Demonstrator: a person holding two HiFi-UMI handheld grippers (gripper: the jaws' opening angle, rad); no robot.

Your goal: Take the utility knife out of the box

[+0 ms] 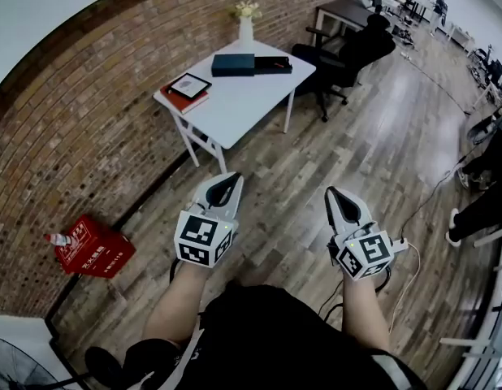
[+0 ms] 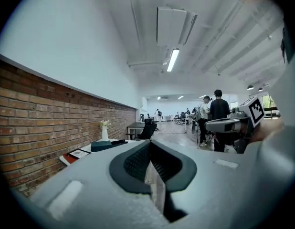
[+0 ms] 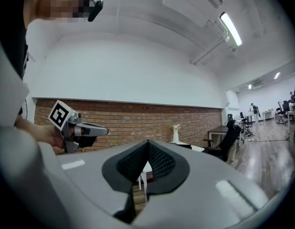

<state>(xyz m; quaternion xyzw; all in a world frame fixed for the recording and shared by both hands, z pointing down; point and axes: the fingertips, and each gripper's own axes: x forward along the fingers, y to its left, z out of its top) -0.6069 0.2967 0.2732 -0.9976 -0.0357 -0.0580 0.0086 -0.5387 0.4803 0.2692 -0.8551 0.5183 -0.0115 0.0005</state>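
Left gripper (image 1: 230, 182): jaws together, empty.
Right gripper (image 1: 333, 195): jaws together, empty.
Box (image 1: 233, 64): well ahead on surface (image 1: 235, 108), long axis crosswise to both.

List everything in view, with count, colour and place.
table: 1, white, by the brick wall
teal box: 1, dark teal, on table
black box: 1, black, right of teal box
vase: 1, white, table's far edge
book: 1, red, table's left corner
office chair: 1, black, right of table
red crate: 1, red, floor by wall
left gripper: 1, white, shut, empty
right gripper: 1, white, shut, empty
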